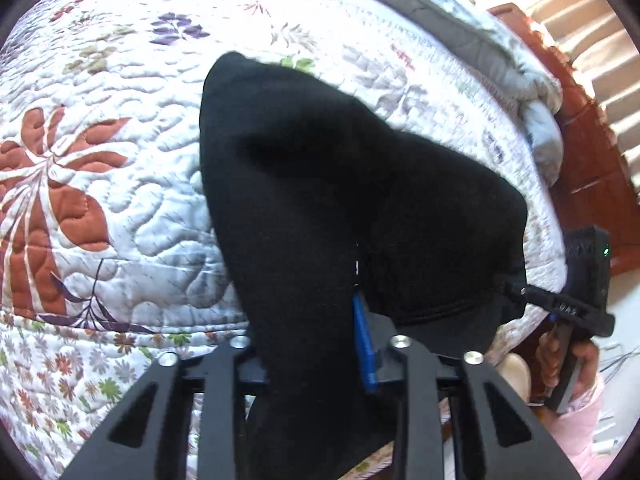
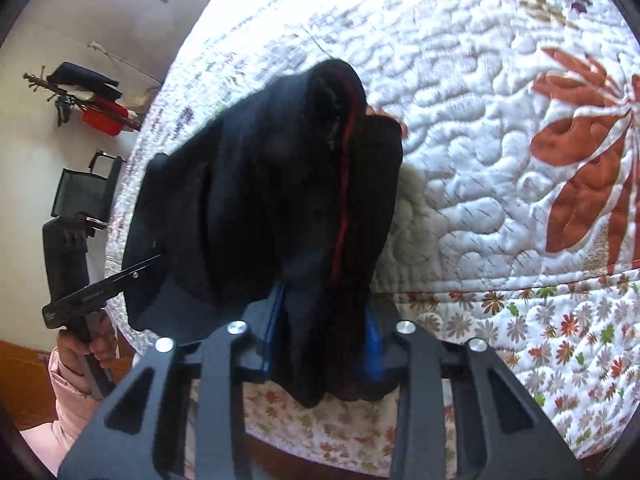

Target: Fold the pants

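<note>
Both grippers, left [image 1: 320,360] and right [image 2: 320,344], jaws clamped on black pants [image 1: 340,184] above the quilted bed [image 1: 120,200]; bunched cloth hides the fingertips, pillow [image 1: 520,80] at two o'clock.

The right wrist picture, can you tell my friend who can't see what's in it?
The right gripper pinches bunched black pants with a red stripe over a white quilted bedspread with rust-red leaves. At the left, a hand in a pink sleeve holds the left gripper, which touches the same pants.
</note>
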The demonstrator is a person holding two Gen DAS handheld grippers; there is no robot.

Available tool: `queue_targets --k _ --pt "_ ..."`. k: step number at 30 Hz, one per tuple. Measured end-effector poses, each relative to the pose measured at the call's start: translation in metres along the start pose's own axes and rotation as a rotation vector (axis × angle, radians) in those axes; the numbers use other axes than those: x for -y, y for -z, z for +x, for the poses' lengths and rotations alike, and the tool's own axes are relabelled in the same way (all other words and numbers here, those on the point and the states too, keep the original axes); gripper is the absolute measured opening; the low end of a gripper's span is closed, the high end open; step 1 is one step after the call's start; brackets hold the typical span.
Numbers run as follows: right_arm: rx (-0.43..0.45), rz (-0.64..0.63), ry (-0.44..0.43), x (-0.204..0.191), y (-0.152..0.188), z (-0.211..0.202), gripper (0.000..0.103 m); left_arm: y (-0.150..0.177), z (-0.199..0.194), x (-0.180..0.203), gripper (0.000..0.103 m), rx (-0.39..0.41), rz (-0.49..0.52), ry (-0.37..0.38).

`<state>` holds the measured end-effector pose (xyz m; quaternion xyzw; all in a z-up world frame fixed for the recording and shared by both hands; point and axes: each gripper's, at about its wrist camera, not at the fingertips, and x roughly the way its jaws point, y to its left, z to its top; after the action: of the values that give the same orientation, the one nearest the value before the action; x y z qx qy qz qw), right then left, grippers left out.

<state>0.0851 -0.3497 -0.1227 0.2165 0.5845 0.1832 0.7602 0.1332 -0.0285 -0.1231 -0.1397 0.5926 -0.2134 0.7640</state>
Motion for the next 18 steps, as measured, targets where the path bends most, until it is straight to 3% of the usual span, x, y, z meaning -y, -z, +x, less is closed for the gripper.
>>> queue_targets --k 9,18 --pt "0.125 -0.157 0.038 -0.046 -0.029 -0.055 0.029 -0.016 -0.040 0.023 0.026 0.107 0.070 0.042" --pt "0.221 -0.221 0.036 -0.055 -0.122 -0.059 0.029 -0.102 -0.049 0.026 0.026 0.239 0.104 0.023"
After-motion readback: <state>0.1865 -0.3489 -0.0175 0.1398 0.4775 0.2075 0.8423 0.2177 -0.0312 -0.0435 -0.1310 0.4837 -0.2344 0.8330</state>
